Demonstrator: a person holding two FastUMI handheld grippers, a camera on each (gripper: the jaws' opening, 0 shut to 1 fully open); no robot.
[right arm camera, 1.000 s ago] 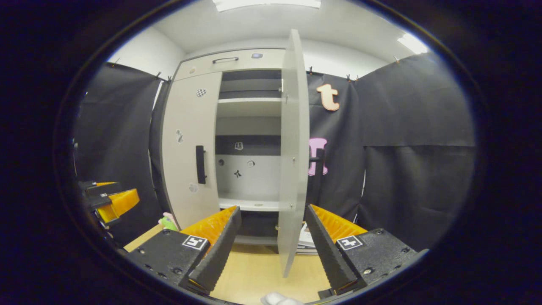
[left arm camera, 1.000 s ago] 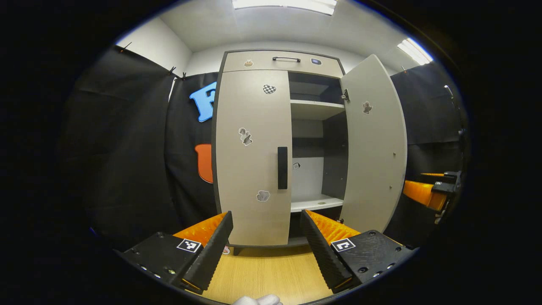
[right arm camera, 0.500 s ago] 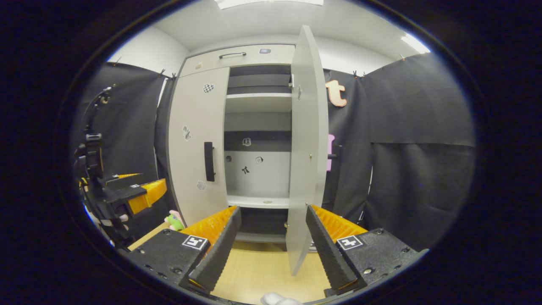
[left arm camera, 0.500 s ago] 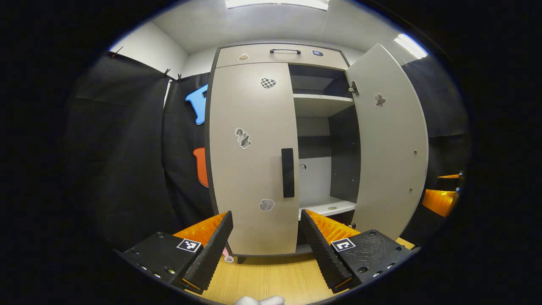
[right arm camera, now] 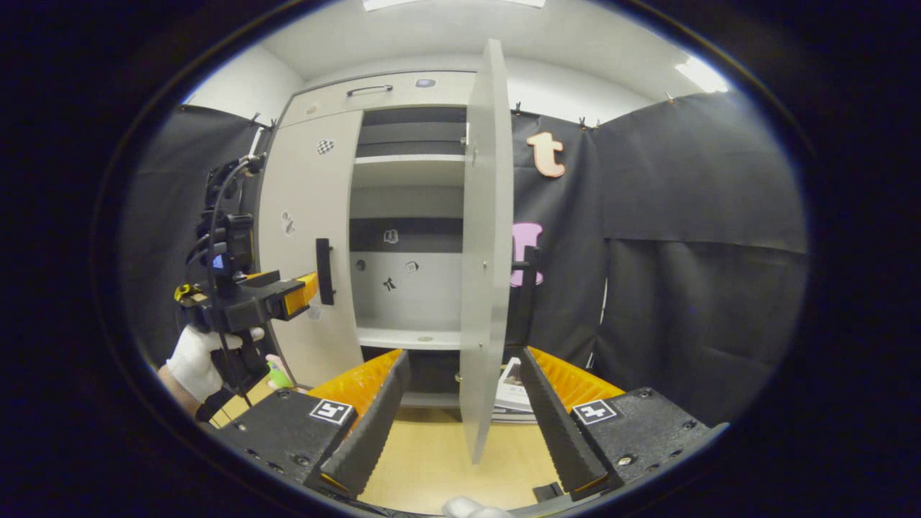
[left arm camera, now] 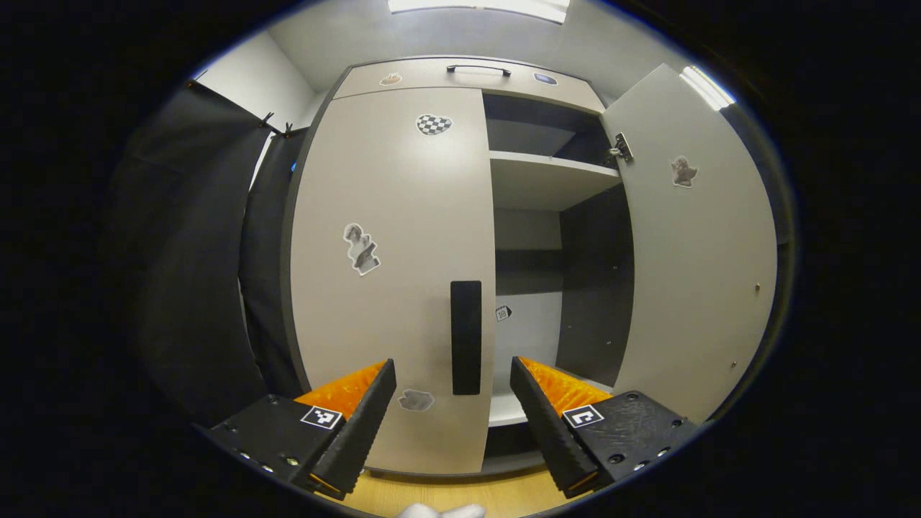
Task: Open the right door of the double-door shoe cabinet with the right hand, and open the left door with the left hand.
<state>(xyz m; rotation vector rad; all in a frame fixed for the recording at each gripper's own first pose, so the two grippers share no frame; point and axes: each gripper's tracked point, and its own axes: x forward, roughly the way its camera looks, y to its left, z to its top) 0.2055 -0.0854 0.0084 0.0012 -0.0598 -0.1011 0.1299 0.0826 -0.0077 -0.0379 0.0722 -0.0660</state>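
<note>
Left gripper view: left gripper (left arm camera: 452, 414) at bottom centre, fingers apart, holding nothing. Left door (left arm camera: 388, 273) closed, fills centre-left; its black handle (left arm camera: 465, 337) sits just above the finger gap. Right door (left arm camera: 694, 252) swung open at right.

Right gripper view: right gripper (right arm camera: 464, 421) bottom centre, fingers apart, empty; right door (right arm camera: 486, 244) edge-on at centre. Left gripper (right arm camera: 277, 296) at mid-left, near handle (right arm camera: 324, 271).

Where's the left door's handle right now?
In the left gripper view the handle stands upright at the left door's right edge, just ahead between the open left gripper's fingers, not yet gripped.
</note>
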